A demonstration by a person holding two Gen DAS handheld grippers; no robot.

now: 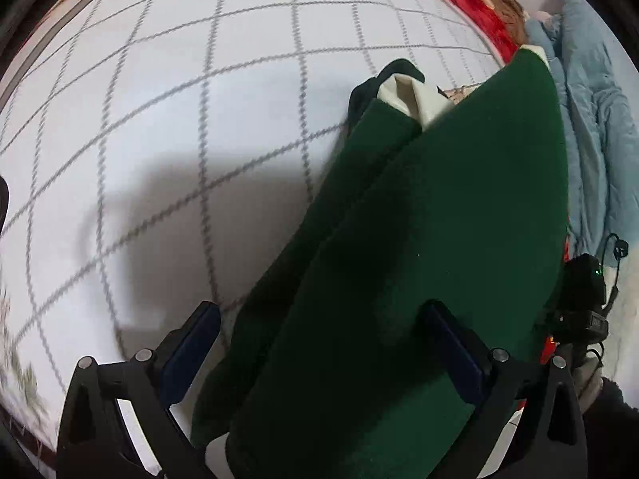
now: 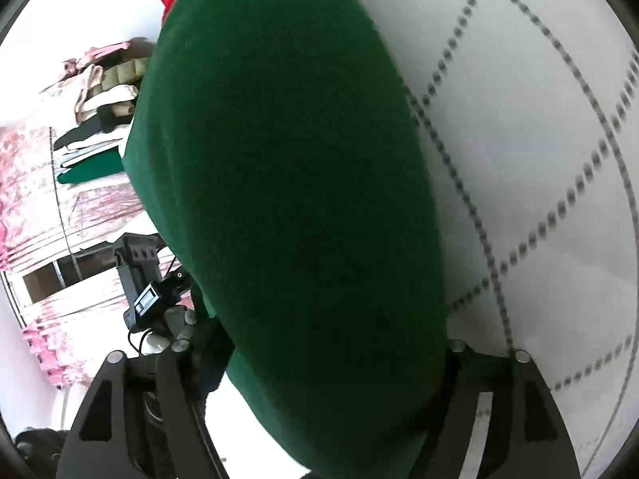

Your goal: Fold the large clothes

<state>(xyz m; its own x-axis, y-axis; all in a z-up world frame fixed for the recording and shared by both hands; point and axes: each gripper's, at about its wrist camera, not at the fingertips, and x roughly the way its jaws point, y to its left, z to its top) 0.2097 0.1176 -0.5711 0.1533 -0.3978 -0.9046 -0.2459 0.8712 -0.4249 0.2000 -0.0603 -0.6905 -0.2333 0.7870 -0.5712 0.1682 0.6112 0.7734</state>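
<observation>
Left wrist view. The left gripper [image 1: 319, 335] stands with its jaws wide apart, blue pads facing inward. A dark green garment [image 1: 419, 219] lies in folded layers on a white bed sheet [image 1: 159, 119] crossed by a grey dotted grid, and its near end passes between the two fingers; the left pad is clear of the cloth, while the right pad sits against or just over the cloth edge, so no pinch is evident. At the garment's far end a cream lining [image 1: 415, 95] shows beside a dark collar or hood. Beyond the sheet lie a red blanket [image 1: 479, 20] and a pale blue quilt [image 1: 591, 119]. The other gripper's black body [image 1: 583, 295], with a small green light, appears at the right edge of the green cloth.

Right wrist view. The right gripper [image 2: 319, 379] has its jaws set wide, and the green garment fills the gap between them and rises up the frame, hiding the pads; whether they press the cloth cannot be told from this angle. The gridded sheet occupies the right side. To the left, a stack of folded clothes [image 2: 100, 119] rests against pink floral curtains [image 2: 32, 167], and the left gripper's housing with a small display [image 2: 145, 299] sits close to the cloth's left edge
</observation>
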